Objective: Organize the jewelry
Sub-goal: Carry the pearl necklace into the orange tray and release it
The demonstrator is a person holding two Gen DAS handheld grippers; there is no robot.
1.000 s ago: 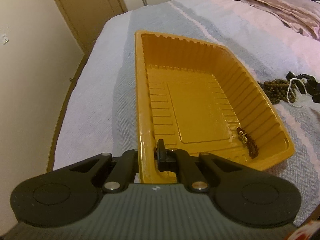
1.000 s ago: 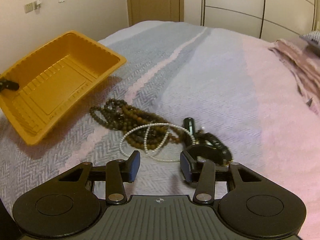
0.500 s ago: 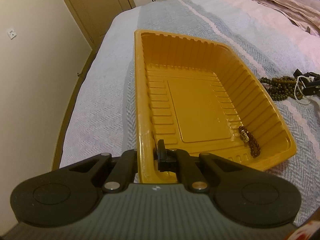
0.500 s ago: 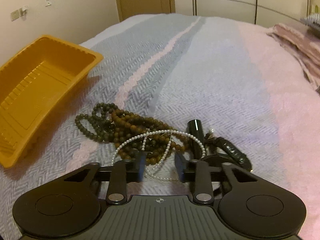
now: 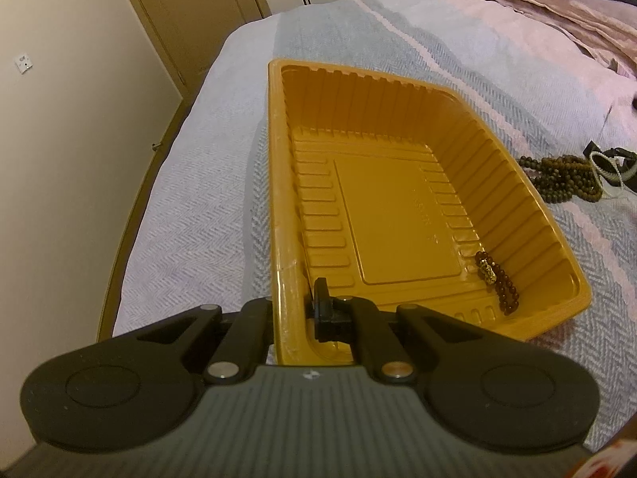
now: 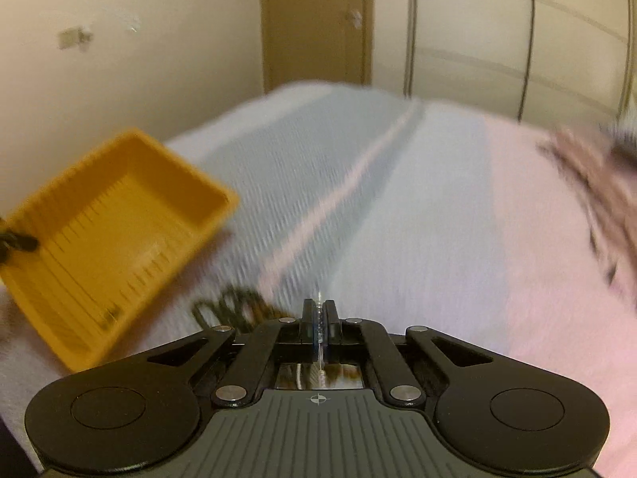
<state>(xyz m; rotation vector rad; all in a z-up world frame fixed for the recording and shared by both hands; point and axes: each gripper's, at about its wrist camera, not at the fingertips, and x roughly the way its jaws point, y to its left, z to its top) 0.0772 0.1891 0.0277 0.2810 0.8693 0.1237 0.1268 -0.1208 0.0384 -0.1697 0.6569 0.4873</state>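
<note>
Between the pads of my right claw (image 6: 319, 320) a thin pale strand, which looks like the pearl necklace (image 6: 321, 374), is pinched; the jaws are fully together on it, and it shows again below them. Just left of that claw, blurred dark beads (image 6: 235, 304) lie on the bed (image 6: 398, 219). Farther left sits the yellow tray (image 5: 398, 127), and my left claw (image 5: 292, 312) is clamped tight on its near left wall, one finger outside and one inside. Ahead and right of that claw, a small beaded bracelet (image 5: 497, 283) with a gold charm lies in the tray's near right corner. Beyond the tray's right rim, the brown beads heap on the bedcover.
</note>
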